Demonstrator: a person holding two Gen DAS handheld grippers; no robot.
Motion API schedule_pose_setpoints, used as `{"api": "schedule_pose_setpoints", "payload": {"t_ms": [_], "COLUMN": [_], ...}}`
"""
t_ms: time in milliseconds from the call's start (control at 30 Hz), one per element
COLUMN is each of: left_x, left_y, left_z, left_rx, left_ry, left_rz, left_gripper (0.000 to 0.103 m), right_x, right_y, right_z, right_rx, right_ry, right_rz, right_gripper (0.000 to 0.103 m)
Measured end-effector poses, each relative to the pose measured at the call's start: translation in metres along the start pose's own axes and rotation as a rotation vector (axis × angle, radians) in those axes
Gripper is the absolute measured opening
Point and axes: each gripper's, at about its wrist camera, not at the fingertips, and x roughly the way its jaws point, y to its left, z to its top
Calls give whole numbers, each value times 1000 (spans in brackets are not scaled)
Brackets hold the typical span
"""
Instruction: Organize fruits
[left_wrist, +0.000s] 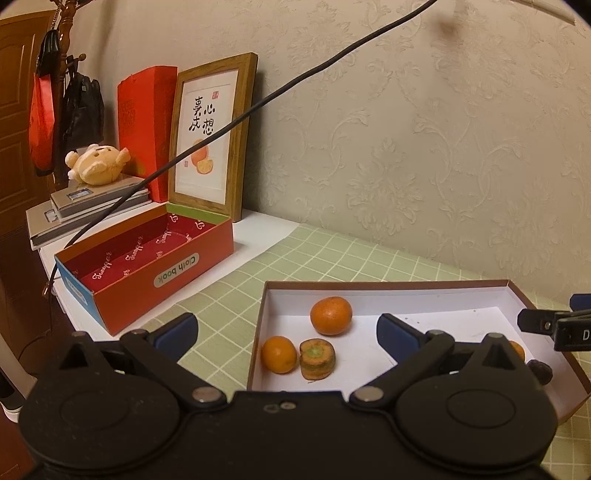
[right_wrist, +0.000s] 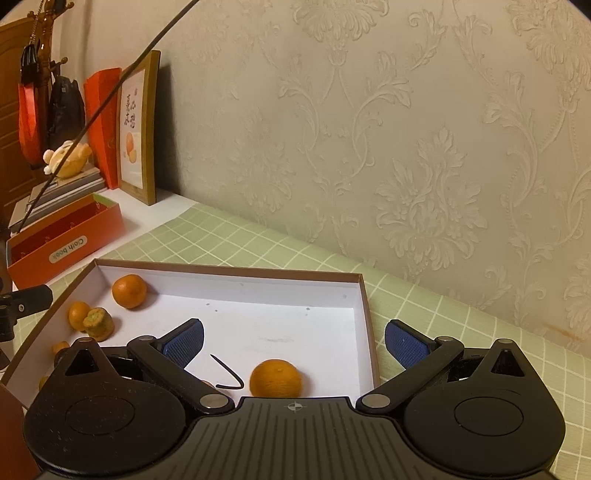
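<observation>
You hold both the left hand-held gripper (left_wrist: 287, 332) and right hand-held gripper (right_wrist: 294, 341) wide open and empty above the white tray (right_wrist: 229, 271), evidently poised to collect its mandarins (right_wrist: 276, 378).

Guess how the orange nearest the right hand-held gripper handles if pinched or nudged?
The orange looks round, so a nudge would probably roll it across the white tray floor. Its dimpled peel likely grips the pads fairly well. Probably soft; squeeze gently.
</observation>
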Motion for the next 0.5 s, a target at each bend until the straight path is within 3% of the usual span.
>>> {"api": "schedule_pose_setpoints", "payload": {"t_ms": [300, 500], "left_x": [-25, -93], "left_y": [-11, -26], "left_z": [11, 23], "left_rx": [55, 115], "left_ry": [-27, -87], "left_rz": [-22, -71], "left_gripper": [97, 97], "right_x": [-25, -103], "right_y": [-1, 1], "right_z": [10, 21], "right_rx": [-7, -7], "right_ry": [-7, -67], "right_rz": [17, 20], "right_gripper": [103, 103]}}
